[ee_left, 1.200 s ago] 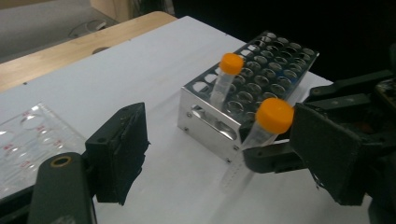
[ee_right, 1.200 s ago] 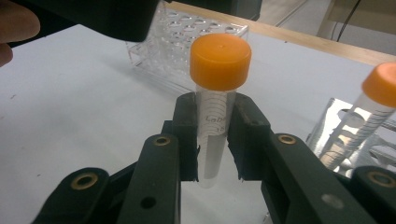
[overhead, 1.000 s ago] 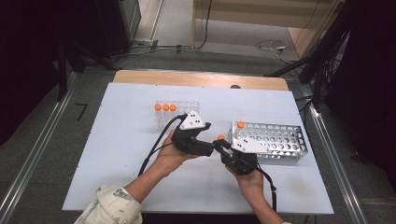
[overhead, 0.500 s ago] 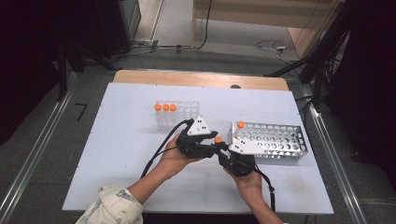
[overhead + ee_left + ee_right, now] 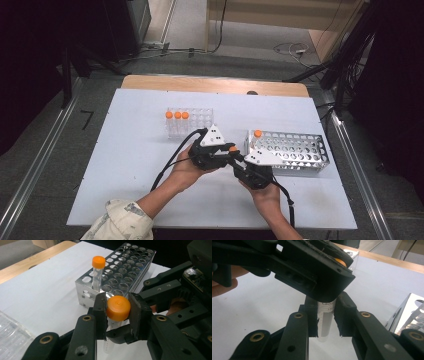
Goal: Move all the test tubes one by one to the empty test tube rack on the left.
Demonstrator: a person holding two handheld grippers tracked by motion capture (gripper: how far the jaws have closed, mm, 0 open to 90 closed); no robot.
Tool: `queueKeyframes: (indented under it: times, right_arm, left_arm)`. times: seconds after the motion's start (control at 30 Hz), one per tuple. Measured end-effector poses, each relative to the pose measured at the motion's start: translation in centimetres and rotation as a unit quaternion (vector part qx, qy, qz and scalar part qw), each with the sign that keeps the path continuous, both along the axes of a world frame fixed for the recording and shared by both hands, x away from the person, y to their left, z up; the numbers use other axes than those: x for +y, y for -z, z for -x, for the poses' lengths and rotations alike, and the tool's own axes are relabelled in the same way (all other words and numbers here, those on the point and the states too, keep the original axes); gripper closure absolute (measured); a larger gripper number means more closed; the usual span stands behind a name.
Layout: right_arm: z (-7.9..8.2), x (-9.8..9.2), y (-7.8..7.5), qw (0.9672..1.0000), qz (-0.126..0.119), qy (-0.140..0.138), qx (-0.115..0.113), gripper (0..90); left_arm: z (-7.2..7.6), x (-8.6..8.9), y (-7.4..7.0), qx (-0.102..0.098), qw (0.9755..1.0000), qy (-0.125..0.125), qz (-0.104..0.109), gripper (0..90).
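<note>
since a second ago the left gripper has moved in and just clamped the orange cap of the tube the right gripper grips mid-bench, beside the metal rack; uncapping and racking remain.

- An orange cap is glowing bright on the clear tube, which is showing faint dark printed markings on its pale wall.
- The left gripper and right gripper are showing matte black jaws dotted with brass-coloured rivets.
- The metal rack is shining silver, patterned with rows of round holes, and is carrying one more orange-capped tube.
- The transparent rack is showing three orange caps in a row.
- The table is looking pale bluish white, edged with light wood at the far side.
- The sleeve is showing a cream, mottled print.
</note>
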State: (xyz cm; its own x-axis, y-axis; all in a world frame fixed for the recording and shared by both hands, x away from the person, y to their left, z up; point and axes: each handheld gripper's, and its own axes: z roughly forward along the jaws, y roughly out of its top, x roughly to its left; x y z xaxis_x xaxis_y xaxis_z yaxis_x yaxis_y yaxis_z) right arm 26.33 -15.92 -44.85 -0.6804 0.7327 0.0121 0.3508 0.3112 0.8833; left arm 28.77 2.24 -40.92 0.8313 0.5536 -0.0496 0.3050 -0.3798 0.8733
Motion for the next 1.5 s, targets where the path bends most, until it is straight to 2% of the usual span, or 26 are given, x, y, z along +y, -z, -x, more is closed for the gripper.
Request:
queueKeyframes:
  times: [0.07, 0.2, 0.33, 0.53, 0.73, 0.8, 0.93, 1.07, 1.17, 1.27, 1.43, 1.5]
  right_arm:
    - [0.0, 0.0, 0.0, 1.0000, -0.001, -0.001, 0.000, 67.9]
    - [-0.1, 0.0, 0.0, 0.9999, -0.001, -0.009, 0.006, 52.5]
    - [0.0, -0.1, -0.1, 0.9999, -0.003, -0.011, 0.010, 43.1]
    - [0.2, -0.7, -0.5, 0.9999, -0.004, -0.009, 0.009, 32.9]
    - [0.7, -1.6, -1.1, 1.0000, -0.004, -0.004, 0.003, 28.6]
    - [1.0, -2.0, -1.2, 1.0000, 0.000, -0.002, 0.001, 25.8]
    - [1.7, -2.9, -1.1, 0.9998, 0.016, 0.007, 0.000, 23.2]
    - [1.6, -3.6, -1.3, 0.9997, 0.015, 0.018, 0.001, 20.8]
    - [1.3, -3.8, -1.2, 0.9996, 0.014, 0.022, 0.003, 20.2]
    - [1.2, -3.8, -1.1, 0.9995, 0.017, 0.024, 0.006, 20.2]
    - [1.2, -3.7, -1.0, 0.9995, 0.021, 0.024, 0.008, 20.2]
    - [1.2, -3.8, -1.0, 0.9994, 0.020, 0.026, 0.007, 20.3]
  left_arm:
    - [0.0, 0.0, 0.0, 0.000, 1.0000, 0.000, 0.001, 70.7]
    - [0.0, 0.1, 0.0, 0.001, 1.0000, -0.001, 0.002, 70.9]
    - [-0.2, 0.4, -0.2, 0.002, 1.0000, -0.004, 0.004, 71.0]
    - [-0.7, 1.4, -0.6, 0.003, 0.9997, -0.017, 0.016, 70.9]
    - [-1.5, 2.7, -1.3, 0.005, 0.9989, -0.036, 0.031, 70.9]
    - [-1.8, 3.4, -1.5, 0.013, 0.9980, -0.046, 0.041, 70.9]
    - [-2.6, 5.0, -2.1, 0.011, 0.9960, -0.071, 0.053, 70.9]
    - [-3.3, 6.3, -2.4, -0.005, 0.9932, -0.108, 0.045, 70.9]
    - [-3.9, 7.3, -2.3, -0.001, 0.9907, -0.126, 0.052, 70.8]
    - [-4.3, 8.0, -2.3, 0.000, 0.9885, -0.139, 0.060, 70.9]
    - [-4.6, 8.7, -2.6, -0.001, 0.9864, -0.149, 0.068, 70.8]
    - [-4.8, 8.8, -2.7, -0.002, 0.9860, -0.154, 0.064, 70.8]
